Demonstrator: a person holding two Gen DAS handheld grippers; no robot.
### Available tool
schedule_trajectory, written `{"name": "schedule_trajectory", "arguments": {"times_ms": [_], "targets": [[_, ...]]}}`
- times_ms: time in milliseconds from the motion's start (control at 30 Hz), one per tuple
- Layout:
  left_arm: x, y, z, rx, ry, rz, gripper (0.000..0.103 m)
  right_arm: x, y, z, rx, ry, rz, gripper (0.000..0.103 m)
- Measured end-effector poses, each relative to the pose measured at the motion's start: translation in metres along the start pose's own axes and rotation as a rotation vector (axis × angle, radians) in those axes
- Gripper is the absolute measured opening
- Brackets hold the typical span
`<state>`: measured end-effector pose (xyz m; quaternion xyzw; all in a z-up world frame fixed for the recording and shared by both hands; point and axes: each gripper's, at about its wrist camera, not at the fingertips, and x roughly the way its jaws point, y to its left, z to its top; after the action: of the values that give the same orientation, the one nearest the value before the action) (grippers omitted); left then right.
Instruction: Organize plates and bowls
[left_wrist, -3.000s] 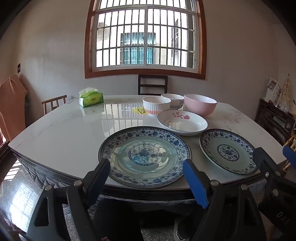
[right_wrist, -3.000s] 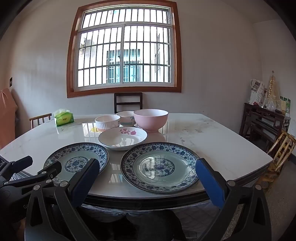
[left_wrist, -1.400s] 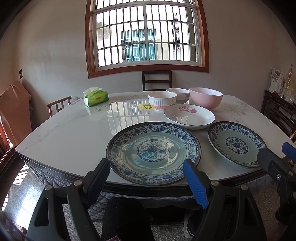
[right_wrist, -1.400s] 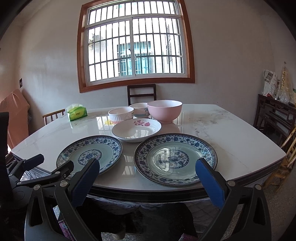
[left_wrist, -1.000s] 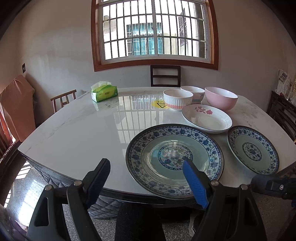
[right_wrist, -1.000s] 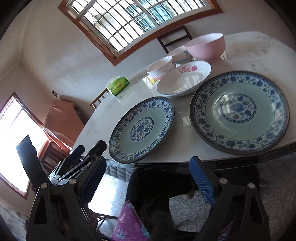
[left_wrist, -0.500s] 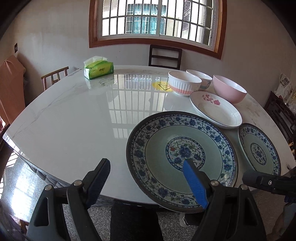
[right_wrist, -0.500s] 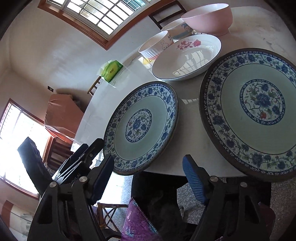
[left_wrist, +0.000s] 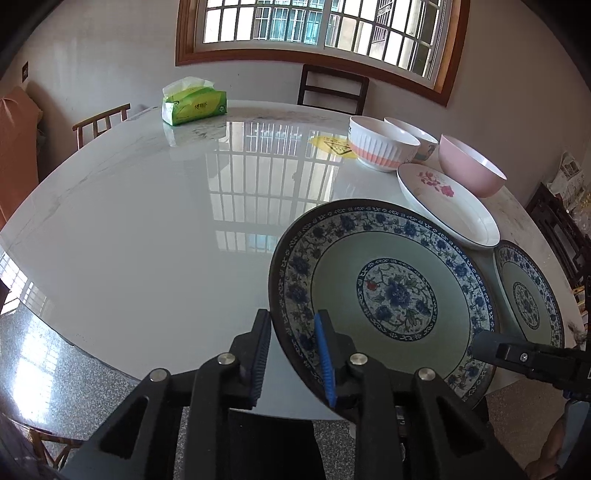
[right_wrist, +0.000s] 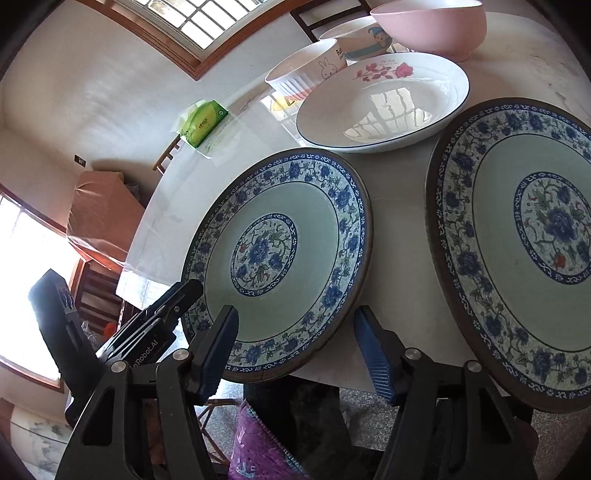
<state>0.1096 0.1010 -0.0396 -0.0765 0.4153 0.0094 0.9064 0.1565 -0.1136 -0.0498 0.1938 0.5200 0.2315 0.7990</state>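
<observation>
L gripper (left_wrist: 291, 332) is narrowed to a small gap, and its jaws have just been closing. The near-left rim of the plate (left_wrist: 391, 295) stands between the pads: the blue one lies over the inner face, the black one is outside the rim. If they already press, I cannot tell. R gripper (right_wrist: 295, 332) is about half spread, its jaws also have just been closing, and it straddles the near rim of the same plate without touching it, as far as the R wrist view shows. So both tools are at one plate, at 2 points of its near edge. The plate lies at the near edge of the table (left_wrist: 147, 221), and its rim seems to reach a bit over that edge. Just beside it to the right is a 2nd plate (left_wrist: 528, 295) of the same blue pattern. Behind are a white plate (left_wrist: 447, 206) w/ a rose, then 3 bowls: ribbed (left_wrist: 376, 147), small (left_wrist: 413, 136) and pink (left_wrist: 469, 170). Handling, my judgement: the plate is glazed ceramic, so stiff, rather heavy, slippery and fragile. The table top is glossy and hard, so a drop probably means chips. The sloped rim is the only place to hold it. The pads should go deep over the rim, not only w/ the tips. Two grips apart on the edge should stop it from swinging when lifted.
</observation>
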Motion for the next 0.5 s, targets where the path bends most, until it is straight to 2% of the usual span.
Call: {"name": "schedule_trajectory", "arguments": {"times_ms": [100, 200, 267, 333, 500], "targets": [[0.000, 0.001, 0.001, -0.003, -0.004, 0.010, 0.024, 0.000, 0.002, -0.001, -0.005, -0.005, -0.013, 0.051], [-0.002, 0.007, 0.002, -0.017, -0.022, 0.031, 0.019, 0.000, -0.001, -0.001, -0.014, -0.011, -0.034, 0.038], [-0.005, 0.010, 0.003, -0.017, -0.037, 0.050, 0.014, 0.002, -0.002, 0.000, -0.025, -0.012, -0.042, 0.025], [-0.007, 0.015, 0.005, -0.026, -0.039, 0.052, 0.011, 0.003, -0.004, 0.000, -0.027, -0.012, -0.041, 0.019], [-0.008, 0.025, 0.007, -0.052, -0.043, 0.072, 0.010, 0.009, 0.001, 0.002, -0.046, -0.008, -0.029, 0.019]]}}
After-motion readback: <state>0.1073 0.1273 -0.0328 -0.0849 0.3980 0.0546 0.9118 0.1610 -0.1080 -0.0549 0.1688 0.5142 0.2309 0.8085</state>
